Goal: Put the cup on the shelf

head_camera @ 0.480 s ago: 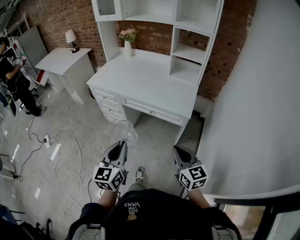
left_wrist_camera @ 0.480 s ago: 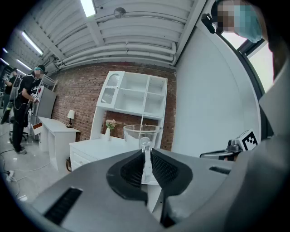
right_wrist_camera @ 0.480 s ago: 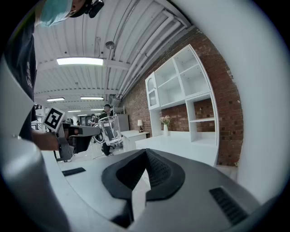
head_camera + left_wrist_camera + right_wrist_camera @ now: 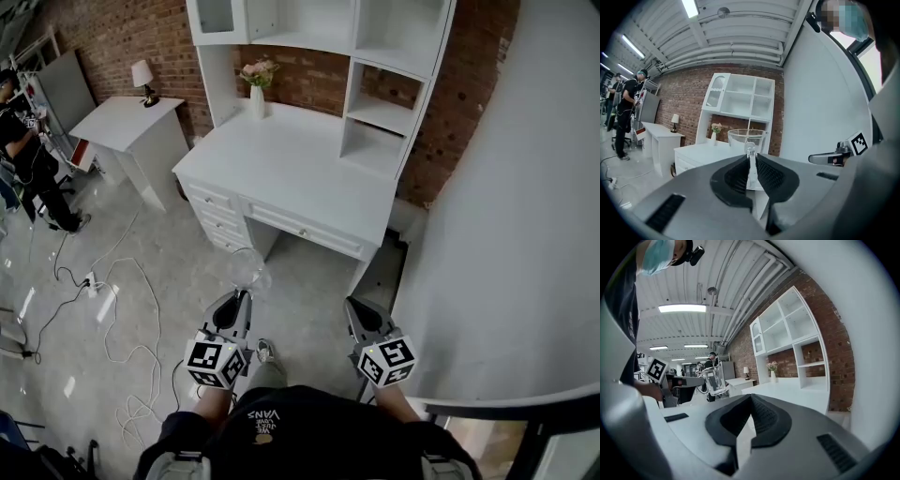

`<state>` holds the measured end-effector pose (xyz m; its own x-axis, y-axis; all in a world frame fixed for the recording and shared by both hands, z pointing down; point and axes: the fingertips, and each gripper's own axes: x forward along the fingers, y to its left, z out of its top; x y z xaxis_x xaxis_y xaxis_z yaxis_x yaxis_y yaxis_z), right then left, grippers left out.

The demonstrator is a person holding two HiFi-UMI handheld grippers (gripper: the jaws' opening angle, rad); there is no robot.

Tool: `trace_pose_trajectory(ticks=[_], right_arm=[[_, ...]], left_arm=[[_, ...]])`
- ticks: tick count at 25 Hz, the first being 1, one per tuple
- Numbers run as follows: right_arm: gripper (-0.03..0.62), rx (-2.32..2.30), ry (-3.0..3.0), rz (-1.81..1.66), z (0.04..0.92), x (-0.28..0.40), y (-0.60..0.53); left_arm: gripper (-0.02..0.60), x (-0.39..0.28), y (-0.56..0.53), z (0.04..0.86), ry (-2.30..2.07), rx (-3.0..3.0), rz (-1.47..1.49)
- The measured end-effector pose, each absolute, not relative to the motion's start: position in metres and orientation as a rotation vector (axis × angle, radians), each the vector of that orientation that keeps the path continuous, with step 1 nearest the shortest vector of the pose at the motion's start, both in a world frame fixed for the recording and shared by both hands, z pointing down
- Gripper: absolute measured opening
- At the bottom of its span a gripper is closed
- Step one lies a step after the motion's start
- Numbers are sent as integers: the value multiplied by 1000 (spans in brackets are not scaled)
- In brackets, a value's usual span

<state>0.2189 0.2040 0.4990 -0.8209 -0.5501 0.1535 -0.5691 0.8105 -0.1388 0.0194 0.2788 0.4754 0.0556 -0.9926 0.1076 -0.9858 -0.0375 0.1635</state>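
A clear glass cup [image 4: 248, 272] hangs over the floor in front of the white desk, with my left gripper [image 4: 238, 299] shut on its handle. In the left gripper view the cup [image 4: 746, 137] stands upright just past the pads, which pinch the thin handle. My right gripper [image 4: 360, 308] is beside it, shut and empty; its pads [image 4: 761, 416] meet with nothing between them. From the right gripper view the cup [image 4: 712, 379] shows to the left. The white shelf unit [image 4: 375, 112] stands on the desk [image 4: 291, 164], its compartments bare.
A vase of flowers [image 4: 257, 86] stands at the desk's back left. A side table with a lamp [image 4: 142, 80] is on the left, a person [image 4: 23, 150] beyond it. Cables [image 4: 122, 319] lie on the floor. A white curved wall [image 4: 506, 234] runs on the right.
Both grippers and the cup have shifted slightly down and left in the head view. The grip on the cup is the same, and the person's foot has moved.
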Motion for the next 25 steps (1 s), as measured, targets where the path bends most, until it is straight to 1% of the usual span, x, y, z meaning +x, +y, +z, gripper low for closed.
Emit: trace_pose_trajectory(ticks=[9,25], right_arm=[[-5,1001,-2847,276,496,194,164],[-6,1155,-2821,277,483,64,87]], left_arm=[[31,-10,236,479,-1995,2175,-50],[31,-136,143,474,-1861,2294,0]])
